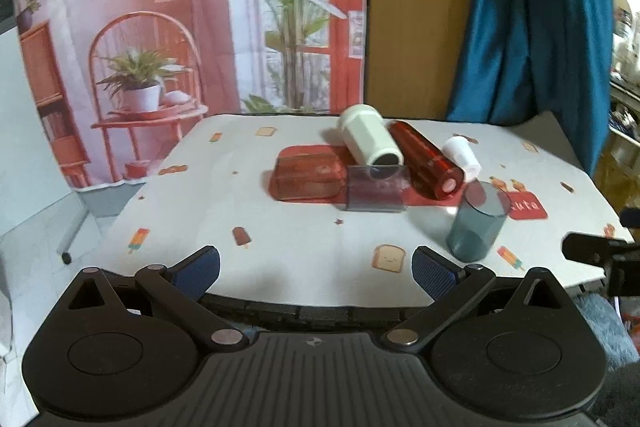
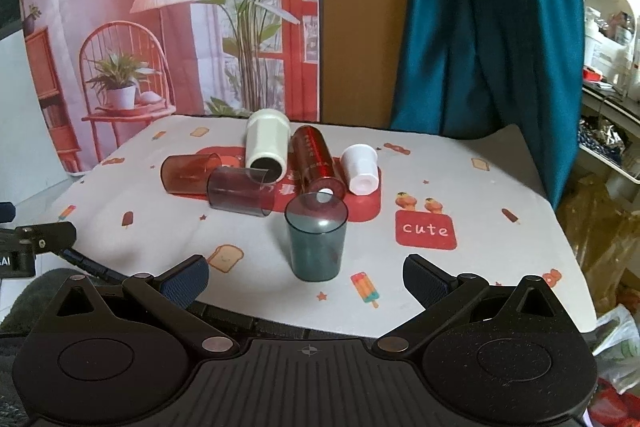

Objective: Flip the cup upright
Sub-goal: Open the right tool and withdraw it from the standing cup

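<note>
The right gripper (image 2: 306,277) is spread wide with nothing between its blue-padded fingers (image 2: 184,281), held low at the near edge of the table (image 2: 500,187). Just ahead of it, between the finger lines, a smoky teal cup (image 2: 316,241) stands with its mouth up. Beyond that cup lie a purple tinted cup (image 2: 238,195) and a red tinted cup (image 2: 190,173) on their sides to the left, a cream cup (image 2: 267,147) and a dark red cylinder (image 2: 316,163) lying behind, and a small white cup (image 2: 360,169) to the right. The left gripper (image 1: 316,273) is likewise wide and empty, with the teal cup (image 1: 476,223) ahead to its right and the purple cup (image 1: 374,193) farther ahead.
</note>
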`<state>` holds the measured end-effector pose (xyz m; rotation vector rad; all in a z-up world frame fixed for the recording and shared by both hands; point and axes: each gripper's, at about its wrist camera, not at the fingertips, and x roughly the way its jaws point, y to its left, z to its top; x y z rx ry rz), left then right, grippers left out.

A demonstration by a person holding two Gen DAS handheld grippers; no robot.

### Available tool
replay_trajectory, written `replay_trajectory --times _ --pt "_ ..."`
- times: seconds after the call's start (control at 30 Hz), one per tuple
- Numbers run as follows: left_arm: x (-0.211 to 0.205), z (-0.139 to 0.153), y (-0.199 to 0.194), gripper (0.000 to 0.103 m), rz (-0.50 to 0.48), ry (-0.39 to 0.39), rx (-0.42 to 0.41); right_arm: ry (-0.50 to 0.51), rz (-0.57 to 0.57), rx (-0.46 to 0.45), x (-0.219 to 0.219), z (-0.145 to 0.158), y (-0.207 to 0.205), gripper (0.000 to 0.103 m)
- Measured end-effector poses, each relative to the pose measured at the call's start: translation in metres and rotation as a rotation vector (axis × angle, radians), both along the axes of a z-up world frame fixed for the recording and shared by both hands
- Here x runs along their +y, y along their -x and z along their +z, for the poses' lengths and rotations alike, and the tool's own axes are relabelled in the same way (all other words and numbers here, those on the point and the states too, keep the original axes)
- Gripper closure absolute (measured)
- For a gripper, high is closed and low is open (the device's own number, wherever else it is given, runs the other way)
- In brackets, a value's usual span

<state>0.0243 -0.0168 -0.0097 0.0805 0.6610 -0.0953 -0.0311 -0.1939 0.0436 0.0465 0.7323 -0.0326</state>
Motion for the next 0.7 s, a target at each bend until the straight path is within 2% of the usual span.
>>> replay_trajectory --times 0.07,0.2,0.7 --pt "0.0041 0.0016 0.0008 0.0 0.012 0.017 -0.012 -0.001 0.004 0.003 0.0008 -0.0015 -0.0003 0.0" --pt "0.0004 0.0 0.0015 0.0 0.013 -0.007 -0.009 -0.001 0.007 0.008 0.002 -0.0027 -0.0005 0.0" --pt "0.0003 0.0021 0.0032 0.0 0.046 -0.009 -0.028 -0.002 0.003 0.008 0.0018 -0.0041 -0.001 0.0"
